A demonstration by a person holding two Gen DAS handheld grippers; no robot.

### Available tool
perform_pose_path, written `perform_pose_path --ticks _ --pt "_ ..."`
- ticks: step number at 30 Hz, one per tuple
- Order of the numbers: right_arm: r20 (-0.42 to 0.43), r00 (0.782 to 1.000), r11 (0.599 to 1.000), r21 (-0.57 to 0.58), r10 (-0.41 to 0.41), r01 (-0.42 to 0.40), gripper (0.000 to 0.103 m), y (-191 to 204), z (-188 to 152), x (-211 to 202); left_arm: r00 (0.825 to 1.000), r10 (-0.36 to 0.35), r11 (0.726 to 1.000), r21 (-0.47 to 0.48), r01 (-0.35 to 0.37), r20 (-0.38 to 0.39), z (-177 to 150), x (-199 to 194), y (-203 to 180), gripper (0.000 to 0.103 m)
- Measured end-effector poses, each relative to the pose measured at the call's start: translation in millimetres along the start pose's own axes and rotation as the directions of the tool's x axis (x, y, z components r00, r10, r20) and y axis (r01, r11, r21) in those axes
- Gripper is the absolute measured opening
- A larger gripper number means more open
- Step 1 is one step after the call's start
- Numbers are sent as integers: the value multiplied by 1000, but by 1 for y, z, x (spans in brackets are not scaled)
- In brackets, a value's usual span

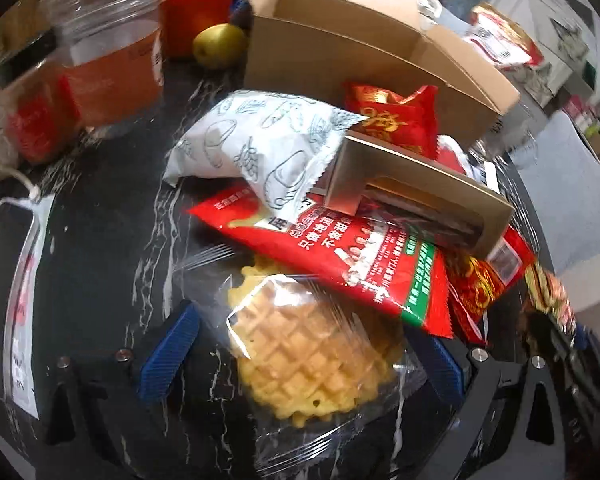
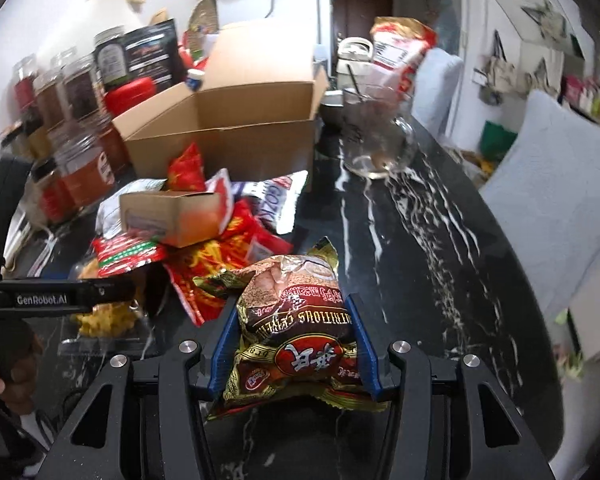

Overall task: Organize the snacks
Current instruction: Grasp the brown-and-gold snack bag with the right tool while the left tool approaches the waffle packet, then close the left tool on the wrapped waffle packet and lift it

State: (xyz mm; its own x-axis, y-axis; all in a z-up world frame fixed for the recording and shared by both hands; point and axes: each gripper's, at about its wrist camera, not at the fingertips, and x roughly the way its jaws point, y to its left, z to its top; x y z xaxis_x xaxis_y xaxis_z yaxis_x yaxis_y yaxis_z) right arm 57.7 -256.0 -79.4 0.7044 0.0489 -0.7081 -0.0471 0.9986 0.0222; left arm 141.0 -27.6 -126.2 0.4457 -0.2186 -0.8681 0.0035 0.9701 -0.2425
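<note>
A heap of snack packets lies on the black marble table (image 1: 100, 264) before an open cardboard box (image 1: 340, 56). My left gripper (image 1: 300, 356) is open, its blue fingers on either side of a clear-wrapped waffle (image 1: 312, 360). Behind the waffle lie a red and green packet (image 1: 340, 256), a white packet (image 1: 260, 148) and a small tan box (image 1: 416, 196). My right gripper (image 2: 292, 344) is shut on a brown and gold cereal packet (image 2: 292, 320), held above the table. The open cardboard box (image 2: 228, 136) and the heap (image 2: 204, 236) lie ahead to its left.
Jars with red contents (image 1: 112, 60) and a yellow-green apple (image 1: 218, 44) stand at the back left. A glass pitcher (image 2: 376, 132) stands right of the box. Spice jars (image 2: 72, 120) line the left side. The left gripper's body (image 2: 48, 300) shows at the left.
</note>
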Motion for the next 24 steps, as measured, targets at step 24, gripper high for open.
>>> perform_pose_path --ticks 24 --pt "-118 990 997 29 71 -68 74 -14 -14 39 992 74 962 255 -99 105 -22 18 -42 94"
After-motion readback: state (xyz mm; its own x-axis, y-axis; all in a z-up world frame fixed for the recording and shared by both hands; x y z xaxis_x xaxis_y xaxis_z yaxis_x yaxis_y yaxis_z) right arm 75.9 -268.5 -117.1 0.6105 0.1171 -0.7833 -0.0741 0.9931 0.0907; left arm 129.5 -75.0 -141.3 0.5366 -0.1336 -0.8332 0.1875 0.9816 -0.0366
